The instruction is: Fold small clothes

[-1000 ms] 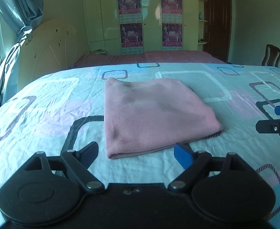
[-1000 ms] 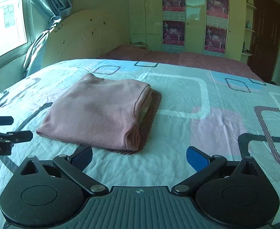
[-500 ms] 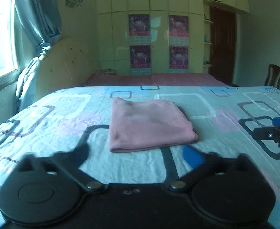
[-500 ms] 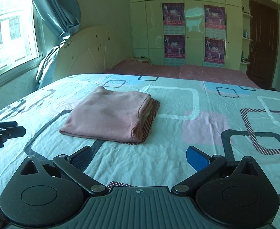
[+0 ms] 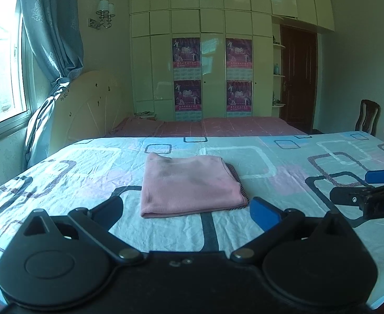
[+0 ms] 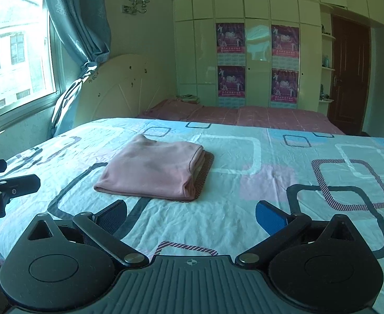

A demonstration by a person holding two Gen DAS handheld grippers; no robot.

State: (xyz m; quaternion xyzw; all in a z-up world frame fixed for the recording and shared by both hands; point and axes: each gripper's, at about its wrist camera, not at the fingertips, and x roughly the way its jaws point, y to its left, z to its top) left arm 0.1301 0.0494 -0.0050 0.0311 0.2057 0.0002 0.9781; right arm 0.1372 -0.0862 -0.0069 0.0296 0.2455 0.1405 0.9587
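A pink garment [image 5: 189, 183] lies folded into a neat rectangle on the patterned bed sheet [image 5: 283, 172]. It also shows in the right wrist view [image 6: 152, 167], with stacked layers and a striped edge on its right side. My left gripper [image 5: 189, 212] is open and empty, held back from the garment's near edge. My right gripper [image 6: 192, 216] is open and empty, also well short of the garment. Each gripper shows at the edge of the other's view: the right one [image 5: 367, 185] and the left one [image 6: 3, 178].
The bed's headboard [image 5: 87, 110] and a curtain [image 5: 53, 52] by a window are at the left. A wardrobe [image 5: 213, 65] with posters stands behind a second bed [image 5: 205, 127]. A door [image 5: 298, 78] and a wooden chair [image 5: 367, 116] are at the right.
Both grippers have pulled back and up from the folded garment, which now looks smaller and farther away. The garment has not moved. Both grippers stay open.
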